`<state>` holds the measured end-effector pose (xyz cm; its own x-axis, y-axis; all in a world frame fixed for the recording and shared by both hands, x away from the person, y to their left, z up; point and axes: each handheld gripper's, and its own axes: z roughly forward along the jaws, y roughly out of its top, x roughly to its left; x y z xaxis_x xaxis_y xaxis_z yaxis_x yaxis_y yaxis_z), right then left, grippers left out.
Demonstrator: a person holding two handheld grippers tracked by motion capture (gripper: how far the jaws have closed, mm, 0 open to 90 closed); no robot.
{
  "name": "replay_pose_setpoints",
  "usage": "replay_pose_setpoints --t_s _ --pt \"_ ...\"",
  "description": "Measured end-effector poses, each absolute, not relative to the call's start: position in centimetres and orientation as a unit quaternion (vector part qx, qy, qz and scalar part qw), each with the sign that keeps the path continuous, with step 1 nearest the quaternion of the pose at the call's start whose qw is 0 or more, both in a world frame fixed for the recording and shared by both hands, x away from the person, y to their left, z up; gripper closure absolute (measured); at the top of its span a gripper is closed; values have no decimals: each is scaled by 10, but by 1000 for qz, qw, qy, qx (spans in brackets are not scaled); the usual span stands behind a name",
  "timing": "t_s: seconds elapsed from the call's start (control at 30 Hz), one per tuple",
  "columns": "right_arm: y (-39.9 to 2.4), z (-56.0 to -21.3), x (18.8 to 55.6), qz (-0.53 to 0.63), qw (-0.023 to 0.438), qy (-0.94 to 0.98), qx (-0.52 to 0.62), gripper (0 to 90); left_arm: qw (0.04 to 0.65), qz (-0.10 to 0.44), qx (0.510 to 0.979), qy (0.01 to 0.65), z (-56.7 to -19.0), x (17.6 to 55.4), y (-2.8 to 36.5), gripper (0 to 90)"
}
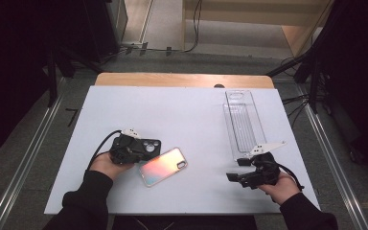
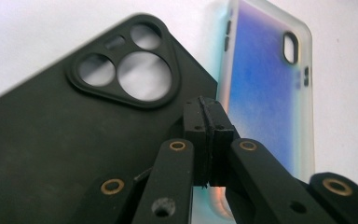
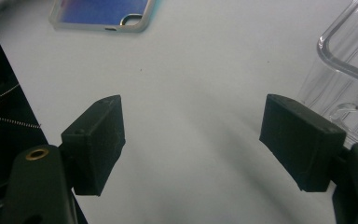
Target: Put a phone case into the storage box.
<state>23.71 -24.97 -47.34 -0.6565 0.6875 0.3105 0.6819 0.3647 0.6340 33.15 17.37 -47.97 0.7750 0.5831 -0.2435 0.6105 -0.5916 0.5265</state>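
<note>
high view: the left gripper (image 1: 136,147) sits at lower left of the frame over a black case (image 1: 146,146), which lies on the white tabletop (image 1: 172,110) just beside an iridescent case (image 1: 164,166). the right gripper (image 1: 239,169) hovers at lower right, near the close end of a clear tray (image 1: 242,125).

left gripper view: its jaws are clenched together at centre frame, seemingly pinching the black case (image 2: 51,154) at its edge; the pearly case (image 2: 261,93) fills the upper right. such a thin edge hold could let the case swing or slip out, and a careless sweep might shove the neighbour.

right gripper view: jaws released, spread wide with bare tabletop (image 3: 191,93) between. the tray (image 3: 345,60) stands at the right edge, so a drift that way could knock it.
</note>
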Motion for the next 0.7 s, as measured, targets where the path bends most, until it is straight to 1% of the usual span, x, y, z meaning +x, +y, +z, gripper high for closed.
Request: replay_pose_setpoints --t_s 0.2,0.33,0.4,0.53,0.6,0.63,0.67,0.7 --pt "-250 -474 237 381 4 827 414 203 289 -30 900 324 -484 323 171 900" --pt "-249 -474 237 382 3 826 414 203 292 -34 898 327 -485 324 171 887" --pt "-249 -473 237 382 3 826 415 203 303 -37 892 335 -484 325 173 881" --pt "-250 -474 238 382 4 825 416 203 324 -44 882 340 -480 326 178 800" --pt "-250 -474 238 383 4 826 414 203 340 -52 874 345 -475 327 180 719" --pt "-251 -474 238 383 4 826 414 203 363 -63 861 351 -469 326 184 707" --pt "-251 -474 238 383 4 826 414 203 363 -63 861 351 -469 326 184 651" --pt "-251 -474 238 384 4 825 414 203 374 -69 855 352 -466 325 185 651"
